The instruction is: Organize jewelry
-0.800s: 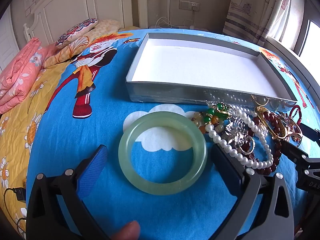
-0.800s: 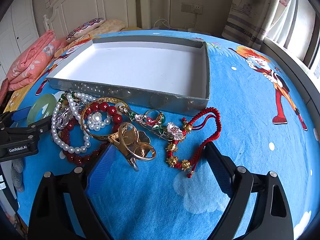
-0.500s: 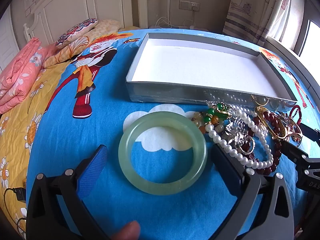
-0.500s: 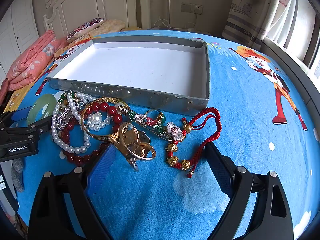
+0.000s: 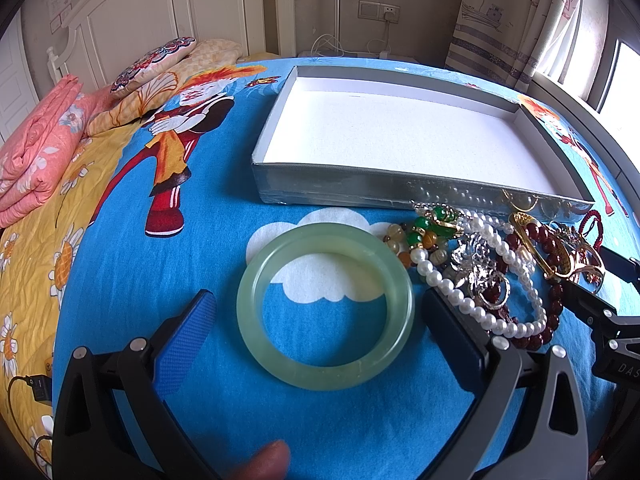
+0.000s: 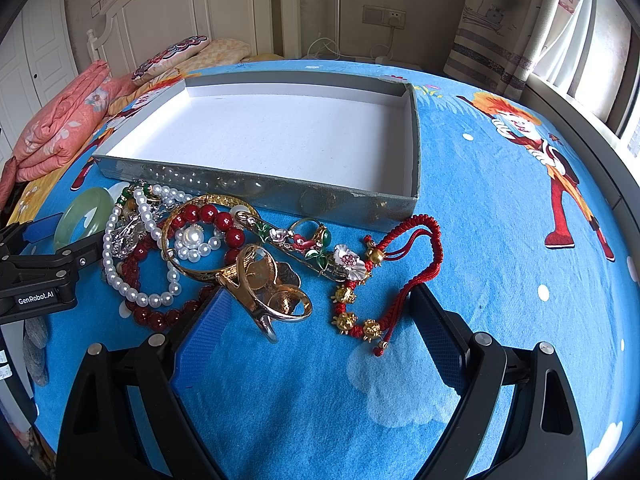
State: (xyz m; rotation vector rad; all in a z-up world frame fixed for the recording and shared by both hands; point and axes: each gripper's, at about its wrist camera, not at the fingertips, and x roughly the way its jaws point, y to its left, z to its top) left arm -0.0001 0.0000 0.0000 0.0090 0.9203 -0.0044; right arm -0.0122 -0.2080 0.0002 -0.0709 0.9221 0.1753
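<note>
Hovering over the bed (image 5: 132, 280), your left gripper (image 5: 320, 320) has its fingers (image 5: 188, 328) spread wide around the jade bangle (image 5: 325, 307), which lies flat on the blue sheet between them; neither pad touches it. Your fingertip (image 5: 264, 460) shows at the bottom edge of the left wrist view.

Landmark is the grey tray (image 6: 414, 152), white inside, nothing in it. Every piece sits on the sheet outside it, along its near wall. Jade bangle (image 6: 82, 218) lies off the tray's near left corner. Just right of the bangle is the heap: pearl strand (image 6: 136, 296), dark red bead bracelet (image 6: 212, 216), gold bangle (image 6: 192, 268), silver piece (image 5: 476, 264) and green-and-amber beads (image 5: 428, 232), all tangled and overlapping. Gold rings cluster (image 6: 268, 280) lies at the heap's near edge. Enamel flower pin (image 6: 316, 252) runs from the heap toward the tray's near right corner. Red cord bracelet (image 6: 416, 256) with gold beads lies below that corner.

Your right gripper (image 6: 320, 332) has fingers (image 6: 200, 344) spread as well, pinching nothing; the gold rings cluster sits just by the left finger, the red cord's tail by the right one. Contact there I cannot tell.

Pink quilt (image 6: 60, 128) and pillows (image 5: 160, 60) lie far left of the tray.
</note>
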